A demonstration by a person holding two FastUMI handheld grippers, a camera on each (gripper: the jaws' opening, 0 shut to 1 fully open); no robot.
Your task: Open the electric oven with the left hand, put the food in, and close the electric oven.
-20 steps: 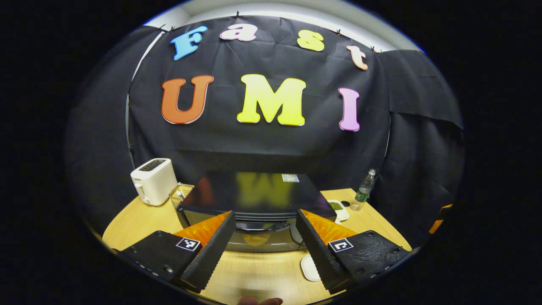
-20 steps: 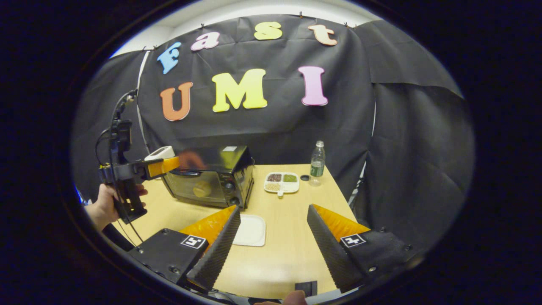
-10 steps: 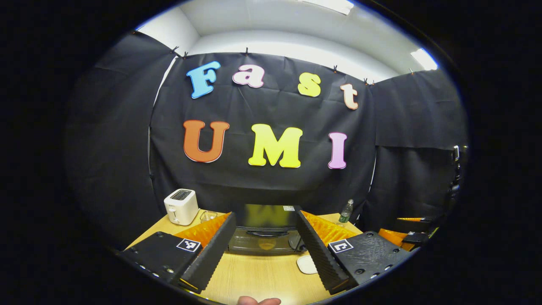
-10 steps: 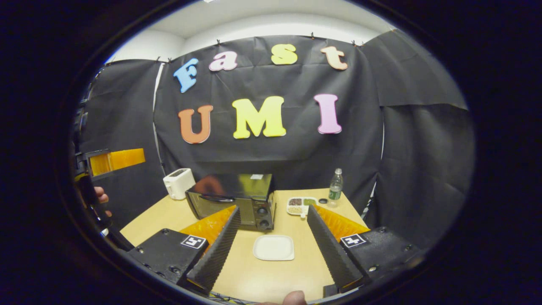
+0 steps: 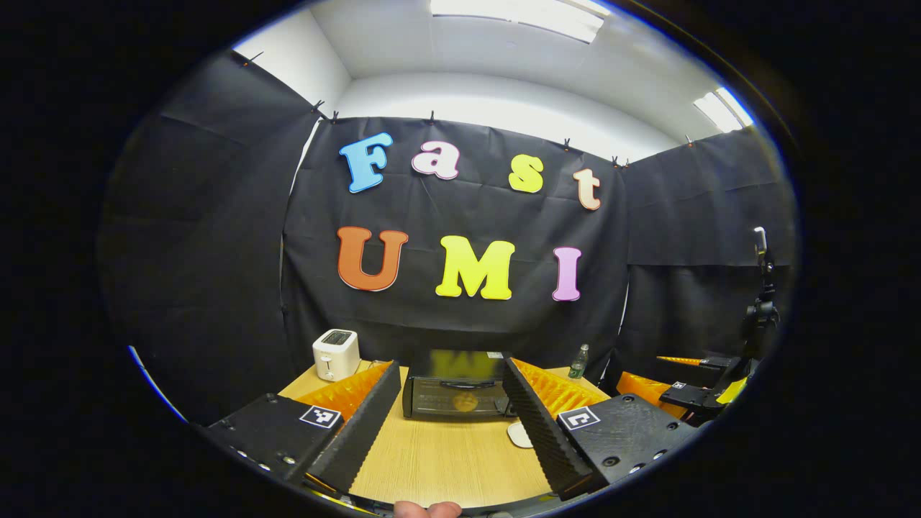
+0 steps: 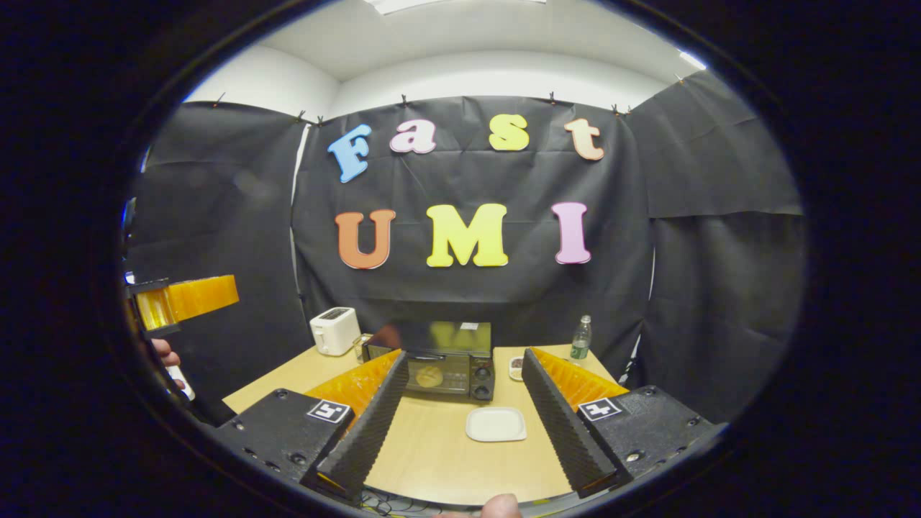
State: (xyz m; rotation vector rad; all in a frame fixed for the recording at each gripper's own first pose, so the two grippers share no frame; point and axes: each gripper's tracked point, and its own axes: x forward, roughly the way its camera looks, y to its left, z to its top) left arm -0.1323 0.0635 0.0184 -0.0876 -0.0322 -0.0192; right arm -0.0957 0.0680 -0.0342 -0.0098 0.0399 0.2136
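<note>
Left gripper view: both tools, left tool [image 5: 450,424] and right tool [image 6: 464,424], now sit farther from the oven [image 5: 455,395], wide open, empty; door shut, food [image 6: 430,375] inside. Task looks complete.

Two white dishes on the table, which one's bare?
The square white plate in front of the oven; the divided dish behind it, beside the oven, holds food.

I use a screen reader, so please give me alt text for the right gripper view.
An open hand-held gripper points across a light wooden table at a closed black electric oven with round food behind its glass door; a bare white square plate lies in front.
</note>
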